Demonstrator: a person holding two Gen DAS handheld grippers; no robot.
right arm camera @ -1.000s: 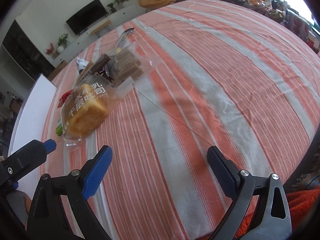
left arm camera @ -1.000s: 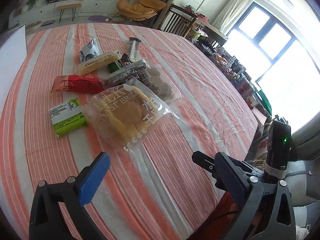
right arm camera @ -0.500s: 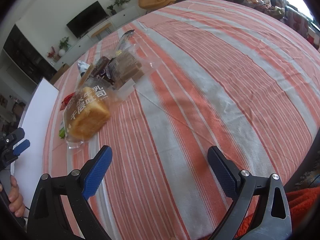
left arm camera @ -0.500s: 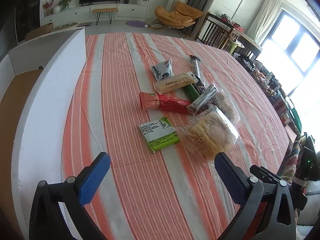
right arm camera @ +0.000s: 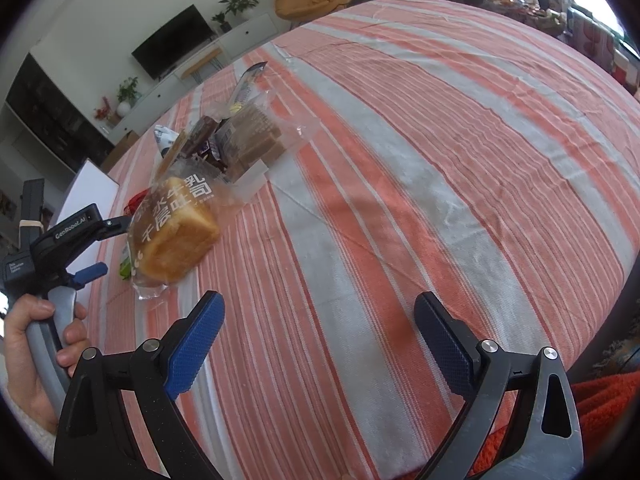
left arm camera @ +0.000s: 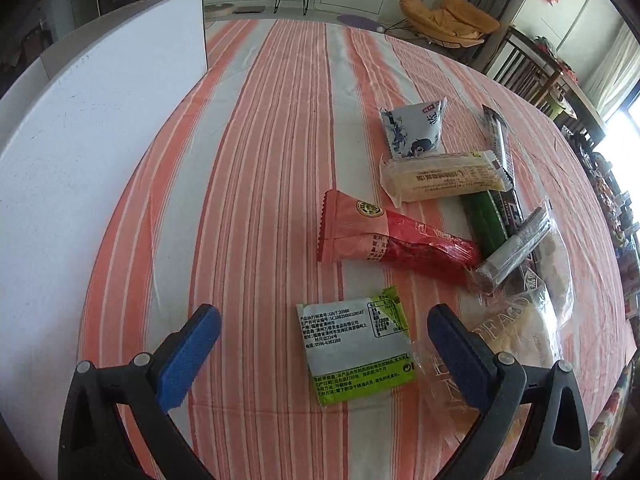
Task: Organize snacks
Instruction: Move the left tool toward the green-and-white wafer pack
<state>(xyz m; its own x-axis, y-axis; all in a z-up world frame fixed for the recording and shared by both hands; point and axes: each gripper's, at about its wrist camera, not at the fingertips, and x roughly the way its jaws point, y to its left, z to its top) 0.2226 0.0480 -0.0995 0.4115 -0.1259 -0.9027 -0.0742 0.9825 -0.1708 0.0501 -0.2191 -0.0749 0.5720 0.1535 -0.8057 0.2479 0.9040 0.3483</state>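
Both wide open, empty | left gripper | right gripper

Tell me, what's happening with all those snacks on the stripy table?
A person is sorting snacks with two grabbers. The left hand-held gripper is open, hovering just above the green packet, not holding it. The right hand-held gripper is open too, over bare tablecloth. The bread bag and red packet lie untouched, and a white box sits alongside.

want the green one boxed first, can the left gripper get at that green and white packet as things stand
Probably yes: the left gripper is open, the green and white packet lies flat between its fingertips, and only the bread bag's edge touches it.
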